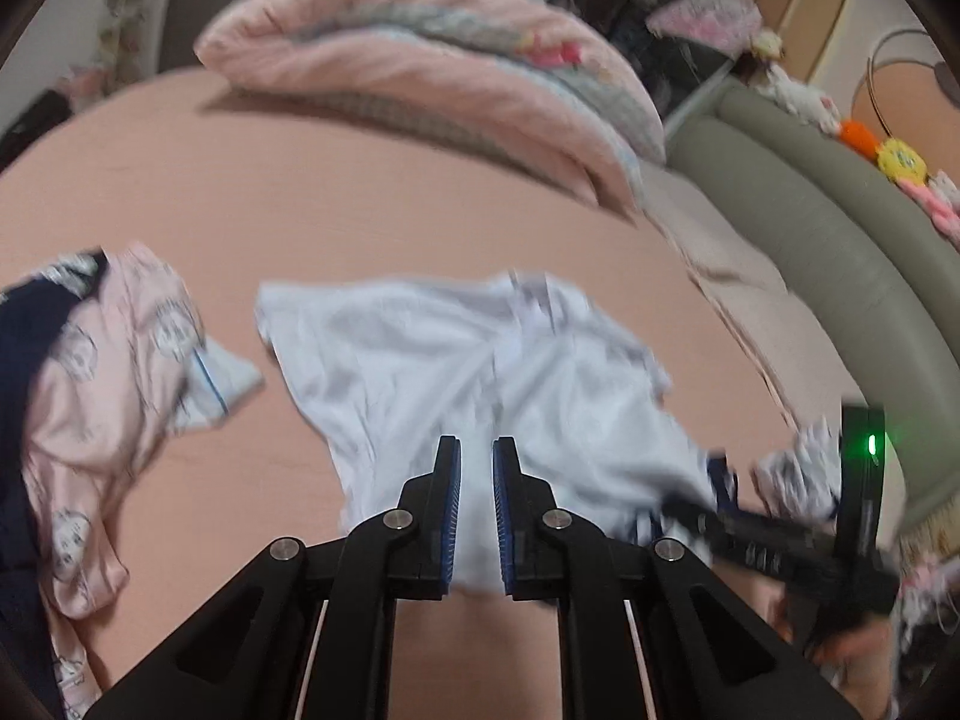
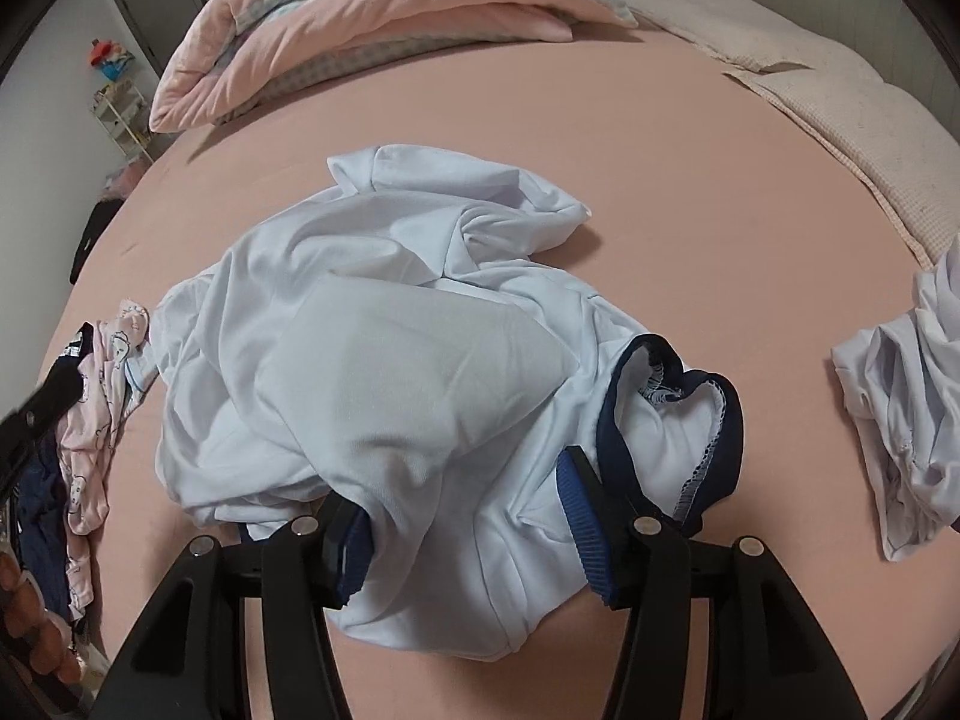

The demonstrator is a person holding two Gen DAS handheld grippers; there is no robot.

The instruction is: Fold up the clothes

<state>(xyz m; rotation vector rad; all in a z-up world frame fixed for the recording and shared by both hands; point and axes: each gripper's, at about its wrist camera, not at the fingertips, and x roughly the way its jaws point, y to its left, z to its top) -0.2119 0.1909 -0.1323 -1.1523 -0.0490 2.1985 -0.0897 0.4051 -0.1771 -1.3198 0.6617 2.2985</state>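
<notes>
A crumpled white shirt (image 1: 456, 360) (image 2: 390, 372) with a navy collar (image 2: 612, 420) lies on the pink bed sheet (image 1: 300, 204) (image 2: 690, 210). My left gripper (image 1: 476, 447) is shut on the shirt's near edge, and white cloth fills the narrow gap between its blue pads. My right gripper (image 2: 456, 480) stands wide open over the shirt beside the collar. Cloth bulges between its fingers and drapes over the left pad (image 2: 354, 546). The right pad (image 2: 585, 528) is bare. The right gripper (image 1: 780, 540) also shows blurred at the shirt's right end in the left wrist view.
A pink printed garment (image 1: 108, 372) (image 2: 90, 456) and a navy one (image 1: 24, 330) lie at the left. A folded pink quilt (image 1: 420, 78) (image 2: 372, 18) sits at the back. Another white garment (image 2: 912, 408) and a beige blanket (image 2: 840, 96) lie at the right.
</notes>
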